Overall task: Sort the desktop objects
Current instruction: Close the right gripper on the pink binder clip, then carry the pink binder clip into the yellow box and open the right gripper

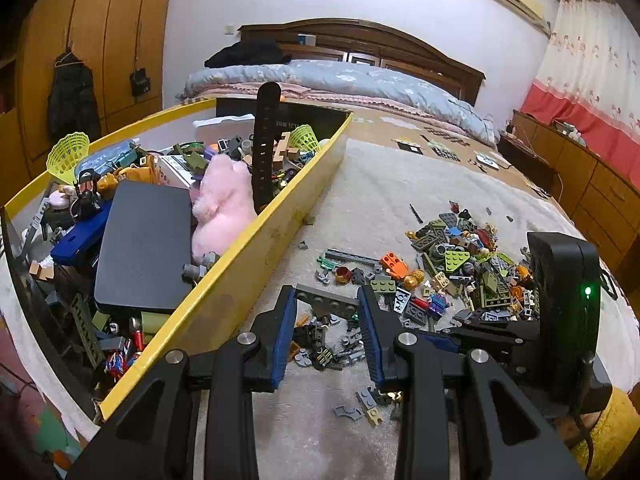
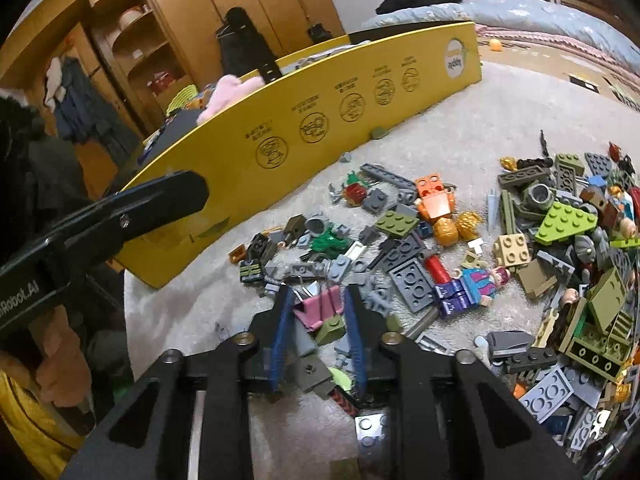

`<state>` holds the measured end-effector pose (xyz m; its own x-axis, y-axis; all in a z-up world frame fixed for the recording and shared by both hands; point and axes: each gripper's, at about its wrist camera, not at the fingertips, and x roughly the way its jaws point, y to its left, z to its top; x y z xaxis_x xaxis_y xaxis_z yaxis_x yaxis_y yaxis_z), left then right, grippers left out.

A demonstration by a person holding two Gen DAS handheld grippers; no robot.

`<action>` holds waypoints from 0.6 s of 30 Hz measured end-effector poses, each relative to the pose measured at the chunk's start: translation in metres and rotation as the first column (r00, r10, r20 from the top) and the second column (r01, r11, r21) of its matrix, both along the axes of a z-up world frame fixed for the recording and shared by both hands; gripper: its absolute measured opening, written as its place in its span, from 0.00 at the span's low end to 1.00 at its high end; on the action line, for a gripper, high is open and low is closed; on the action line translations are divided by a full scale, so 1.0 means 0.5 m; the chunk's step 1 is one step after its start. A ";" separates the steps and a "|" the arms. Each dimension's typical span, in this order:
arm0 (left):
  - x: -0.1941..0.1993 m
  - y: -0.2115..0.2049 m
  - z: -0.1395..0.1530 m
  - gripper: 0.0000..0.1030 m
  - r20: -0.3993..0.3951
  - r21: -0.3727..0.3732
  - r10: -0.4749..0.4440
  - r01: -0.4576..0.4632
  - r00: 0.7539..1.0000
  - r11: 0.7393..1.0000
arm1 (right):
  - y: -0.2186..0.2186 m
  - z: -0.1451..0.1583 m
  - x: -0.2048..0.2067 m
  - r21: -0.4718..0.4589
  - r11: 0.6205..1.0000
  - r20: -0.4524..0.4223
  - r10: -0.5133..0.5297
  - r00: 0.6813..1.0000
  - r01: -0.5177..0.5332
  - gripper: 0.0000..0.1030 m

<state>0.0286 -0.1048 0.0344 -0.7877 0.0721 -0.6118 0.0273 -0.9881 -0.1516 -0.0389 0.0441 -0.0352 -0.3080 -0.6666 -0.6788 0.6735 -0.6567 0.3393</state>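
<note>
In the left wrist view my left gripper (image 1: pixel 327 296) is shut on a dark grey holed plate (image 1: pixel 326 300), held crosswise between its blue pads just above the pale blanket (image 1: pixel 380 184). A heap of loose toy bricks (image 1: pixel 460 264) lies to its right. The yellow box (image 1: pixel 240 272) stands to its left. In the right wrist view my right gripper (image 2: pixel 318 294) is down among the scattered bricks (image 2: pixel 560 240), shut on a pink cloth-like piece (image 2: pixel 320 308) with an olive brick (image 2: pixel 330 328) at its lower edge. The black body of the right gripper (image 1: pixel 560 300) shows at the right of the left wrist view.
The box holds a pink plush toy (image 1: pixel 220 208), a flat black case (image 1: pixel 144 248), an upright black strap (image 1: pixel 264 140) and several small toys. Its long yellow wall (image 2: pixel 320 120) runs along the bricks' far side. A hand (image 2: pixel 60 360) grips the left tool (image 2: pixel 160 200). Cabinets stand at the right (image 1: pixel 592 184).
</note>
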 end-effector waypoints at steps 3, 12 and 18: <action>0.000 0.002 0.000 0.30 0.002 -0.003 -0.001 0.001 1.000 1.000 | 0.008 0.008 0.001 -0.021 1.000 -0.015 -0.023 1.000 0.022 0.18; 0.000 0.005 0.006 0.30 -0.008 -0.011 -0.001 0.001 1.000 1.000 | 0.028 0.039 0.021 -0.060 0.998 -0.052 -0.041 0.998 0.038 0.18; 0.000 -0.008 0.028 0.30 -0.034 -0.028 0.015 -0.016 0.999 0.999 | 0.041 0.061 0.013 -0.086 0.995 -0.029 -0.048 0.998 0.046 0.18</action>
<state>0.0286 -0.1090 0.0484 -0.8089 0.0429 -0.5864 0.0379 -0.9915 -0.1248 -0.0323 0.0647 -0.0045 -0.3603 -0.7061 -0.6095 0.6536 -0.6573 0.3751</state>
